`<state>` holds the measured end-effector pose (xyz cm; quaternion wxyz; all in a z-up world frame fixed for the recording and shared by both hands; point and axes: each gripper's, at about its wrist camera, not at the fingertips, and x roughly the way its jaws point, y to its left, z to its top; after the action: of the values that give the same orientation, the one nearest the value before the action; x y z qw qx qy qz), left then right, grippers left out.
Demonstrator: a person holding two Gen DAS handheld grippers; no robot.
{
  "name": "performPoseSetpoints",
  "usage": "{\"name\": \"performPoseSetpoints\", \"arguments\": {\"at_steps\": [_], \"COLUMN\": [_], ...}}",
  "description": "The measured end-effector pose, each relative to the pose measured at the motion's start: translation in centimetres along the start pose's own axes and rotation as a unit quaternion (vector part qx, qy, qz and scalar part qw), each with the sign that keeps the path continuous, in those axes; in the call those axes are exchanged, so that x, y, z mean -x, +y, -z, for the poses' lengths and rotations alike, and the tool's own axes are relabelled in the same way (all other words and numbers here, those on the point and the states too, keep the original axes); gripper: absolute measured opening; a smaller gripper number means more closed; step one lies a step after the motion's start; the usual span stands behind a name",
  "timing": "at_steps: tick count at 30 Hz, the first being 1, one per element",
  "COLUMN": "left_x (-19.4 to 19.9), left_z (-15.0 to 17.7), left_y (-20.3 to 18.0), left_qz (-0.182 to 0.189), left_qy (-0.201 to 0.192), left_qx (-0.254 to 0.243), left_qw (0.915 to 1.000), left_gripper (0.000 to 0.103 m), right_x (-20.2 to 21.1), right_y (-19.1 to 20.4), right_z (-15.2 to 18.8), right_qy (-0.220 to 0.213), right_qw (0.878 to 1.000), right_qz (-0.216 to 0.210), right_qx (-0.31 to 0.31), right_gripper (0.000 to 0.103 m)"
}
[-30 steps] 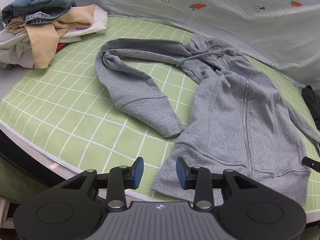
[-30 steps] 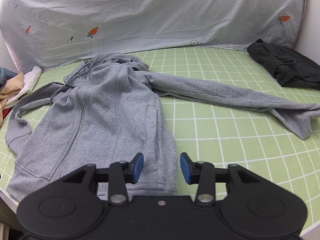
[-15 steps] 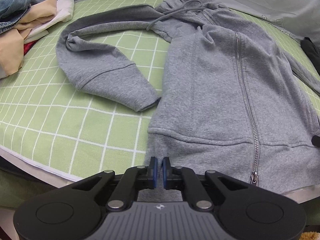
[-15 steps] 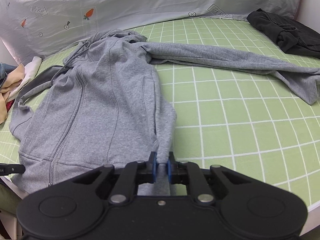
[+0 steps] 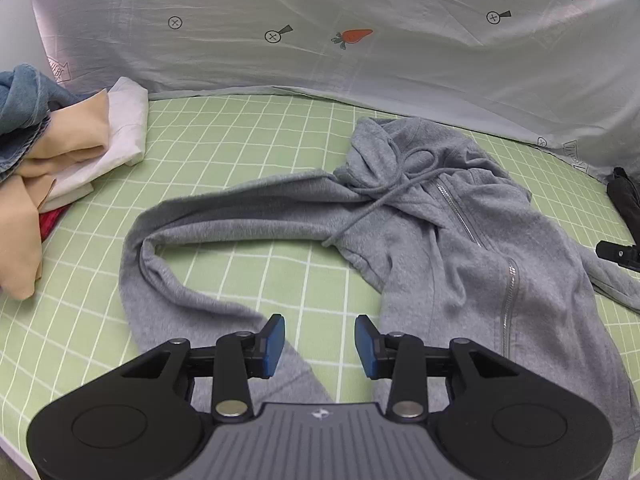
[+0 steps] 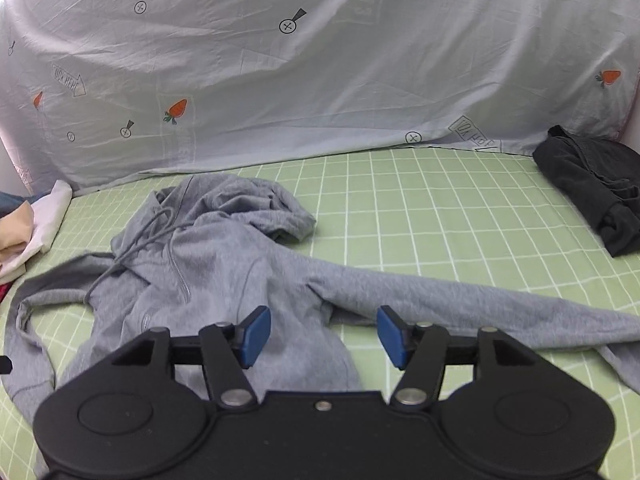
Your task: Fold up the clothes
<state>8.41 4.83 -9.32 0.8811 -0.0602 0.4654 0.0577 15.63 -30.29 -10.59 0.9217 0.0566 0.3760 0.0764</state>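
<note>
A gray hoodie (image 5: 460,240) is spread on the green checked sheet (image 5: 248,148), sleeves flung outward. Both the left gripper (image 5: 320,344) and right gripper (image 6: 323,334) are held open above it, nothing gripped.

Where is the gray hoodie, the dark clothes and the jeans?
gray hoodie (image 6: 224,280): right wrist view, on its chest.
dark clothes (image 6: 592,184): right wrist view, middle of the heap.
jeans (image 5: 20,104): left wrist view, on the denim fold.
</note>
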Motion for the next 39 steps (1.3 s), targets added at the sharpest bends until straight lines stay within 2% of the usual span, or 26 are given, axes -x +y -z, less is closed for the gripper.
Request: {"name": "performPoseSetpoints", "arguments": {"at_steps": [3, 5, 8, 10, 12, 16, 18, 19, 20, 21, 23, 26, 29, 33, 34, 35, 37, 38, 39], "left_x": [-3.9, -6.7, -11.2, -14.2, -17.0, -21.0, -22.2, -22.7, -22.9, -23.2, -23.7, -24.5, -24.6, -24.5, -24.7, -24.9, -25.9, -26.0, -25.9], "left_z": [-3.9, -6.8, -11.1, -13.3, -14.7, -15.8, -15.8, -15.8, -16.2, -16.6, -17.5, -18.7, -21.9, -26.9, -27.7, -28.3, -29.1, -29.2, -29.0], "left_y": [0.5, 0.6, 0.3, 0.0, -0.3, -1.7, -2.5, -2.9, -3.3, -3.6, -4.3, -5.4, -7.2, -9.9, -10.7, -11.4, -12.0, -12.0, -11.8], "left_qz": [0.019, 0.029, 0.048, 0.071, 0.090, 0.117, 0.124, 0.126, 0.126, 0.127, 0.127, 0.127, 0.136, 0.145, 0.126, 0.111, 0.104, 0.102, 0.100], "left_qy": [0.006, 0.003, -0.007, -0.005, 0.001, 0.014, 0.016, 0.014, 0.011, 0.007, 0.001, -0.010, -0.046, -0.100, -0.114, -0.121, -0.102, -0.087, -0.080], "left_qx": [-0.006, -0.014, -0.024, -0.019, -0.013, -0.034, -0.047, -0.050, -0.050, -0.049, -0.048, -0.046, -0.053, -0.064, -0.072, -0.079, -0.079, -0.077, -0.074], "left_qw": [0.9998, 0.9995, 0.9985, 0.9973, 0.9958, 0.9925, 0.9910, 0.9906, 0.9907, 0.9907, 0.9908, 0.9907, 0.9882, 0.9823, 0.9828, 0.9833, 0.9862, 0.9879, 0.9890], "left_gripper": [0.054, 0.055, 0.064, 0.065, 0.065, 0.067, 0.067, 0.067, 0.061, 0.039, 0.015, 0.012, 0.012, 0.013, 0.015, 0.024, 0.030, 0.038, 0.048], "right_x": [-5.1, -8.0, -12.3, -14.9, -17.5, -20.7, -21.5, -21.6, -21.7, -21.7, -21.9, -22.7, -24.0, -24.7, -25.1, -25.5, -26.6, -27.0, -27.5], "right_y": [0.8, 1.4, 2.1, 2.7, 3.4, 4.6, 4.6, 4.7, 4.9, 5.0, 5.3, 5.4, 5.2, 4.3, 4.0, 3.6, 3.1, 2.9, 2.7], "right_z": [-3.3, -5.1, -7.4, -8.4, -9.2, -9.5, -9.5, -9.4, -9.5, -9.6, -9.8, -11.0, -13.9, -19.8, -21.1, -22.2, -23.4, -23.5, -23.7], "right_qy": [0.014, 0.018, 0.024, 0.030, 0.037, 0.061, 0.075, 0.072, 0.069, 0.066, 0.061, 0.046, 0.007, -0.068, -0.080, -0.089, -0.078, -0.067, -0.056], "right_qw": [1.000, 1.000, 0.999, 0.999, 0.997, 0.991, 0.989, 0.989, 0.988, 0.986, 0.984, 0.981, 0.977, 0.973, 0.973, 0.973, 0.975, 0.976, 0.977], "right_qz": [-0.008, -0.013, -0.015, -0.019, -0.023, -0.035, -0.045, -0.046, -0.051, -0.057, -0.068, -0.060, -0.022, 0.027, 0.036, 0.044, 0.050, 0.057, 0.064], "right_qx": [-0.011, -0.002, 0.015, 0.036, 0.059, 0.115, 0.116, 0.123, 0.131, 0.140, 0.153, 0.180, 0.214, 0.218, 0.214, 0.209, 0.200, 0.197, 0.195], "right_gripper": [0.073, 0.080, 0.082, 0.083, 0.083, 0.081, 0.064, 0.059, 0.049, 0.037, 0.018, 0.014, 0.013, 0.013, 0.013, 0.014, 0.017, 0.025, 0.044]}}
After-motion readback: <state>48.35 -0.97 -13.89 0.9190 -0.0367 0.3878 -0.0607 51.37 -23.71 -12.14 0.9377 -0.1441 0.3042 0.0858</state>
